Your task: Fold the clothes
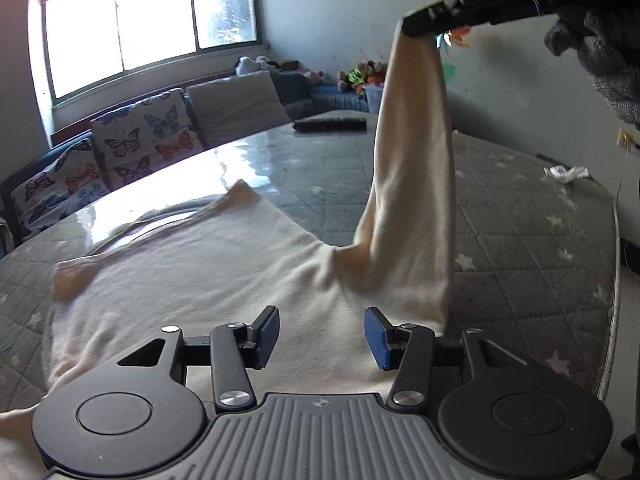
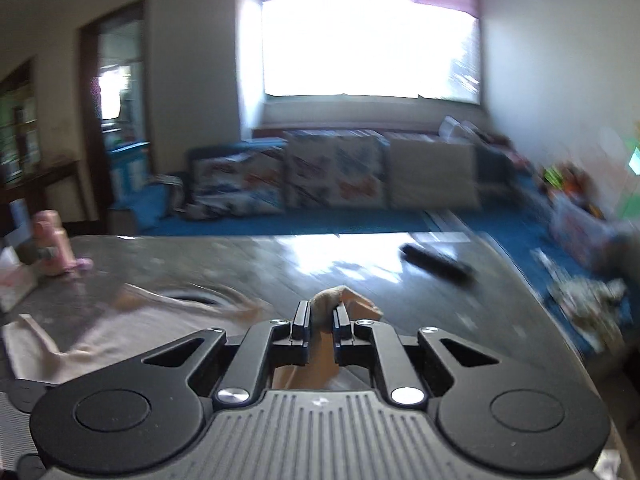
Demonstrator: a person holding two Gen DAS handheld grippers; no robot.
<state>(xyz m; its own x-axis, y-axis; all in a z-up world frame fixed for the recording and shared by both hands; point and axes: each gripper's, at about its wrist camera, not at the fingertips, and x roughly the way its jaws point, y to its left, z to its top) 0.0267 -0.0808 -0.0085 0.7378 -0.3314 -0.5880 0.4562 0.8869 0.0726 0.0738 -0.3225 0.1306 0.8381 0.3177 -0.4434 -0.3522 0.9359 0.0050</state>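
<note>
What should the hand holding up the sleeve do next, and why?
Probably carry the sleeve across and lay it down on the shirt's body. The right gripper is shut on the sleeve's end and holds it high, while the rest of the cream shirt lies flat on the mattress. The left gripper is open above the shirt, holding nothing.

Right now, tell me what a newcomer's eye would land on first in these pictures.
First, the cream sleeve pulled up like a column from the cream shirt spread flat on the grey quilted mattress; the right gripper is shut on its cuff. Next, the left gripper hovers open above the shirt's body. Behind, a bright window glares over butterfly-print cushions.
</note>
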